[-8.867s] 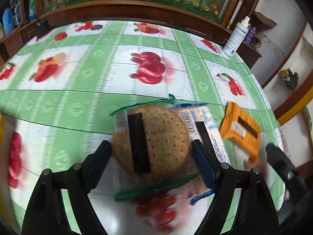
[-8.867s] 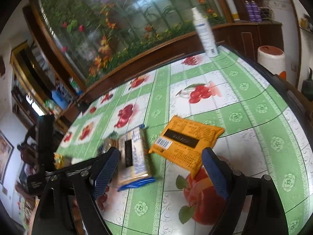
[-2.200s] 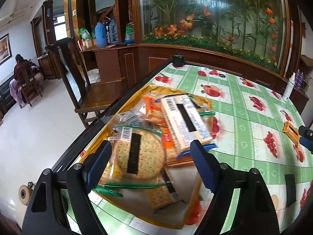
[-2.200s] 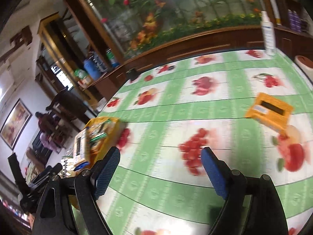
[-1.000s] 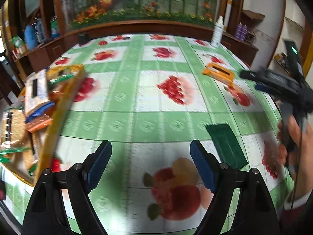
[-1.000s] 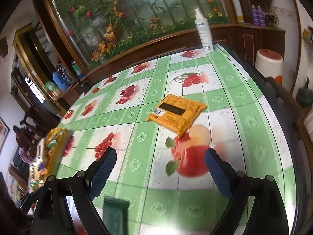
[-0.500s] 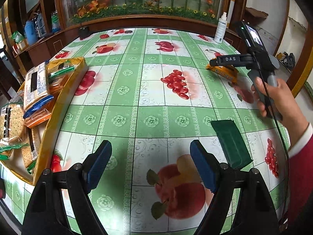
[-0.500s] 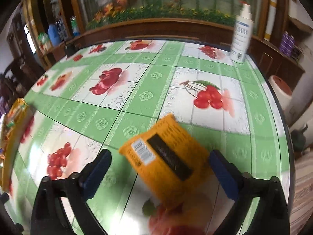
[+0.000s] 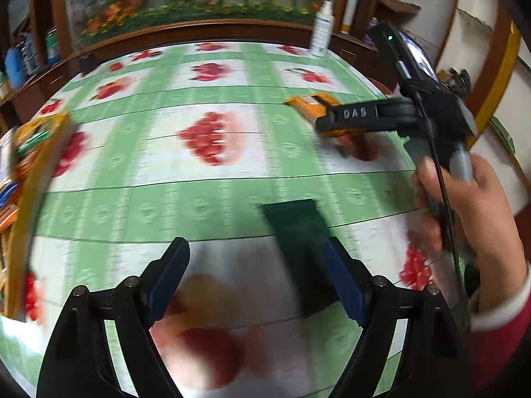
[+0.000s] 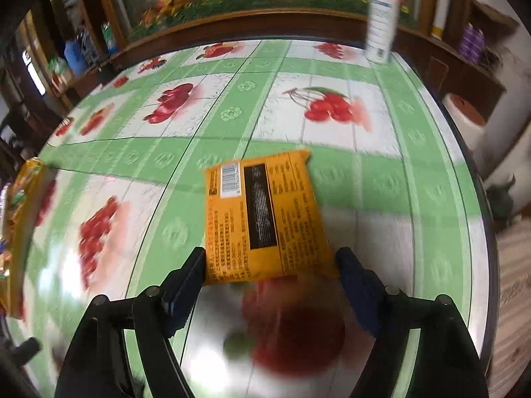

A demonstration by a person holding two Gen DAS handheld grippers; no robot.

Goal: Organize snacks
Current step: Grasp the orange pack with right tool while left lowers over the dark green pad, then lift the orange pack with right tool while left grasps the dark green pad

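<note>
The right tongs [image 10: 270, 265] are closing around the orange snack packet [image 10: 264, 215], whose near end lies between the two blue pads; the pads sit at the packet's near corners, and whether they press on it yet cannot be told (the frame is smeared there). The packet lies flat on the counter [image 10: 381, 179], barcode side up, over a printed red fruit on the green-and-white checked cloth. In the left wrist view the same packet [image 9: 312, 104] shows at the far right of the counter [image 9: 199, 172], partly covered by the right tongs' black finger [image 9: 351, 116], with the person's hand [image 9: 464, 195] gripping the handle below a red sleeve [image 9: 497, 338].

The left tongs [image 9: 255, 277] stand spread, with nothing between the pads. A dark green packet [image 9: 298, 232] lies on the cloth just beside the right-hand pad, its near end hidden behind that pad. At the left edge of the counter sits the yellow tray [image 9: 28, 205] holding several wrapped snacks, blurred. A white spray bottle [image 10: 381, 16] stands upright at the far right corner, well apart from the packets.
</note>
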